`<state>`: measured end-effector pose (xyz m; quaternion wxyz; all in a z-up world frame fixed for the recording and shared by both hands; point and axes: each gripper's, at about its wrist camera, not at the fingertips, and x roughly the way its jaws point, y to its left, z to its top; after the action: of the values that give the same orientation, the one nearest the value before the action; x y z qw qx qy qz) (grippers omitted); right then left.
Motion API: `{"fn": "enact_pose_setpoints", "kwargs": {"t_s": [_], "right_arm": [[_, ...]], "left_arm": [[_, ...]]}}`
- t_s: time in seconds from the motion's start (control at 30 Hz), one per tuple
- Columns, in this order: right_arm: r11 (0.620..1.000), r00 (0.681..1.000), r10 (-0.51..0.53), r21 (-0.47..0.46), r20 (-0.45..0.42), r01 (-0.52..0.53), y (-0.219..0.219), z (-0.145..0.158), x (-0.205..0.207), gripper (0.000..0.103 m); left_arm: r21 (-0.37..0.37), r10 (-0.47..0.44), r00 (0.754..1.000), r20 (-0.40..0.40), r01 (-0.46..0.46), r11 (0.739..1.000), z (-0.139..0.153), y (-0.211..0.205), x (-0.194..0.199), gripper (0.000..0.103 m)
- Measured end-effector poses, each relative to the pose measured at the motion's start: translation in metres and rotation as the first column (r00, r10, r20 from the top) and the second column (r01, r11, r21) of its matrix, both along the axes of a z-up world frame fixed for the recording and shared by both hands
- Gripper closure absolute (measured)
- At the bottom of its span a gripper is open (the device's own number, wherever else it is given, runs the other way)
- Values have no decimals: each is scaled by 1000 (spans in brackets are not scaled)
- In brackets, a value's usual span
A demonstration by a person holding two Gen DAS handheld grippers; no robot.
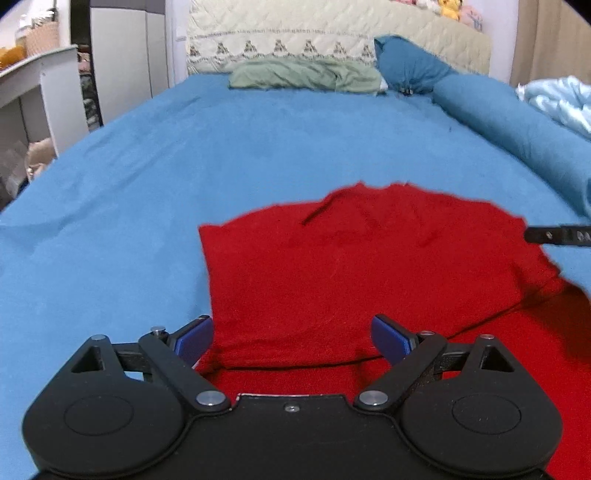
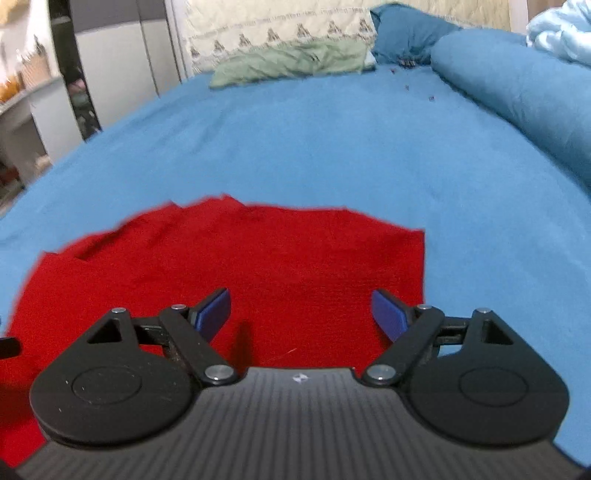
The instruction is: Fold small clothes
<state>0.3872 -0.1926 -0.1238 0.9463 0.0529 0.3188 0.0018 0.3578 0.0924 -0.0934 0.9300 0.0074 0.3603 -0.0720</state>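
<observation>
Mid-fold, judging by layers: red garment (image 1: 362, 269) flat on blue bed sheet (image 1: 147, 177), one flap doubled over. Left claw (image 1: 291, 338) and right claw (image 2: 301, 312) both spread wide, empty, above near hem. Next likely: pinch edge, fold toward 12 o'clock. Green pillow (image 1: 303, 74) and headboard (image 1: 314, 33) at 12, rolled blue duvet (image 1: 517, 125) at 2.

My left-wrist camera looks forward and down along my left gripper (image 1: 291, 338), close over the near left part of the red garment (image 1: 351, 266) on the blue bed sheet (image 1: 147, 177); my right-wrist camera faces the same way past my right gripper (image 2: 301, 314), close over the garment's right part; both views share the red cloth, the sheet, and the green pillow (image 1: 306, 74) at the quilted headboard (image 1: 295, 37) far ahead.
</observation>
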Motion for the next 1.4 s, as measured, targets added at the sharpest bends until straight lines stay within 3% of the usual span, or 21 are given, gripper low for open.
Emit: {"fn": "enact_pose_setpoints", "kwargs": {"t_s": [0.17,0.3,0.5,0.67,0.93,1.13,1.27,1.4], "right_arm": [[997,997,66,-52,29,-64,3,66,-62,3],[990,990,140,-4,35,-140,2,109,-122,0],[988,988,154,-22,12,-154,0,138,-214,0],[991,991,124,-47,-55,-127,-2,116,-279,0],[994,983,8,-106,-184,-28,-7,42,-342,0],[995,955,-67,-88,-290,43,-14,5,-354,2],[995,929,-88,-81,-360,63,-19,-14,-355,14],[996,922,-90,-58,-377,73,-19,-21,-354,20]], "left_arm": [[-14,1,998,55,0,1000,57,0,-50,6],[-29,-4,995,103,7,1000,100,2,-103,0],[-71,-27,998,53,31,997,121,14,-174,0],[-77,-7,999,-45,4,997,87,28,-213,0],[-164,41,979,-200,-75,984,11,44,-247,7],[-126,35,967,-254,-69,990,-19,34,-252,17],[-72,28,968,-248,-48,996,-29,28,-255,17],[-31,15,970,-244,-24,999,-34,24,-259,17]]}}
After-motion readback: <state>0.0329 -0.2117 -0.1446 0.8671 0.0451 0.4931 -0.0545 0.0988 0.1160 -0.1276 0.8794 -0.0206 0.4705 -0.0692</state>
